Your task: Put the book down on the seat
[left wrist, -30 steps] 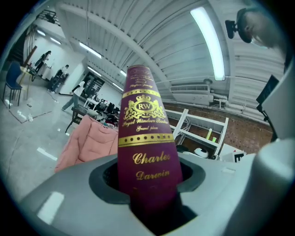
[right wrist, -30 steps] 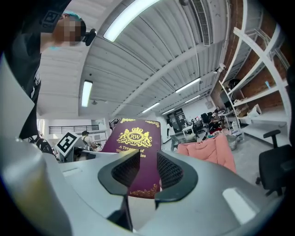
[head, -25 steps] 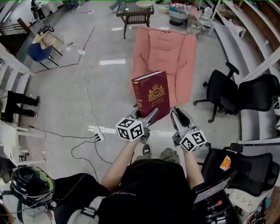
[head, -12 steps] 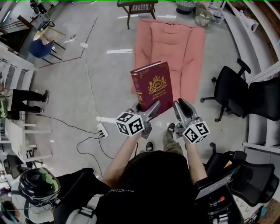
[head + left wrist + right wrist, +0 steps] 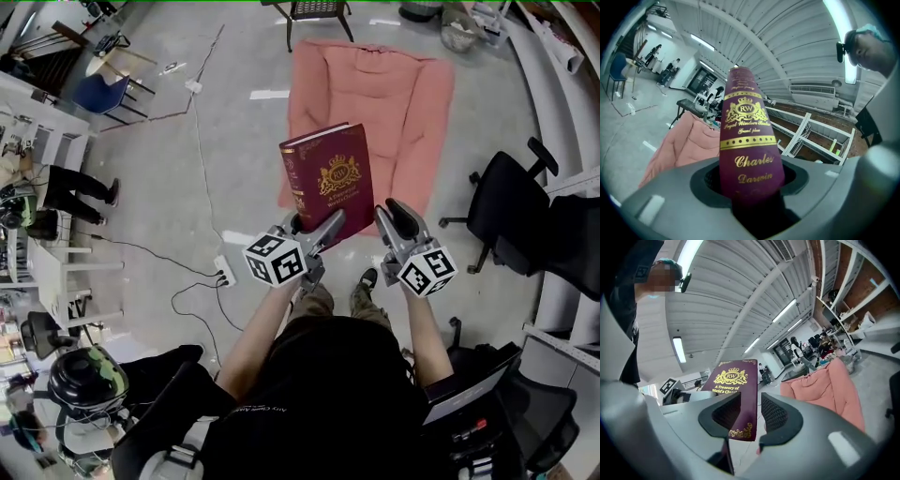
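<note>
Closing on the seat point(image 5: 403, 103) is what has changed: within the last second the pink armchair has gone from well ahead of you to near at 12 o'clock, and its cushion now shows just behind the top of the book point(image 5: 328, 183). The book has kept its pose, upright with the crested cover facing you. By my reading it is still held short of the cushion.

Your left gripper point(image 5: 322, 228) has the load. Its jaws are clamped on the foot of the spine, and its own view shows the spine rising straight out of them. Your right gripper point(image 5: 392, 216), at 3 o'clock of the book, has just let its jaws out a little. They stand about half apart with the cover's lower corner in the gap, and I see no pad pressing on it, so count it as a guard, not a grip.

That leaves one gripper carrying a tall book by its bottom, which I judge liable to tip. You are not yet over the cushion, so carry on toward 12 o'clock past the front edge, then lower the book and lay it flat. The black office chair point(image 5: 511, 211) at 3 o'clock is well apart from your path.
</note>
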`<action>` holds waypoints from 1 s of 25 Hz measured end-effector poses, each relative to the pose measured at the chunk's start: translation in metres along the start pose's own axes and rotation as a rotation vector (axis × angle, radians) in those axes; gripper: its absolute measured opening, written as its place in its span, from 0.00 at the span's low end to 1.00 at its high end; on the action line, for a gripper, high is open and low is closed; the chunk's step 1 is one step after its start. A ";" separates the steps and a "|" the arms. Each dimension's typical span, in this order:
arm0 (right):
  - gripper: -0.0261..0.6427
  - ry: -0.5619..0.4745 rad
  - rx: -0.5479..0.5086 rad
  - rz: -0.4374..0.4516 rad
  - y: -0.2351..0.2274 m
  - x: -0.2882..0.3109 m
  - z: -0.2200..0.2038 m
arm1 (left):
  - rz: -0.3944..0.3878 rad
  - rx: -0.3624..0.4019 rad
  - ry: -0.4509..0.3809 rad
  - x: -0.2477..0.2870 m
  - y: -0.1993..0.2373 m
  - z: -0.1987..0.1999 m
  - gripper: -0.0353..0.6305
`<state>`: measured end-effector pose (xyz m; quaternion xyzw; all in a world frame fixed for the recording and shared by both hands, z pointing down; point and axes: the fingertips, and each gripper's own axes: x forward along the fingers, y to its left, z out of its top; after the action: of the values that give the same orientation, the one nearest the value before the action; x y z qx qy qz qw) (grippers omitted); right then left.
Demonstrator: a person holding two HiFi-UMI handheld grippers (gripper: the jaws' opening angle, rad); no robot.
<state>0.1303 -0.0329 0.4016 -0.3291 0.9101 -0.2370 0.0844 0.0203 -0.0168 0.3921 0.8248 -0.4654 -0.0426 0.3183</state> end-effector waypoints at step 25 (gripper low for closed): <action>0.45 0.081 0.115 0.010 -0.020 0.160 -0.011 | -0.433 -0.265 0.194 0.045 0.140 0.068 0.41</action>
<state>0.0150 -0.1439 0.4215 -0.3094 0.8993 -0.3018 0.0673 -0.0828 -0.1365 0.4270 0.8564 -0.2360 -0.0909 0.4500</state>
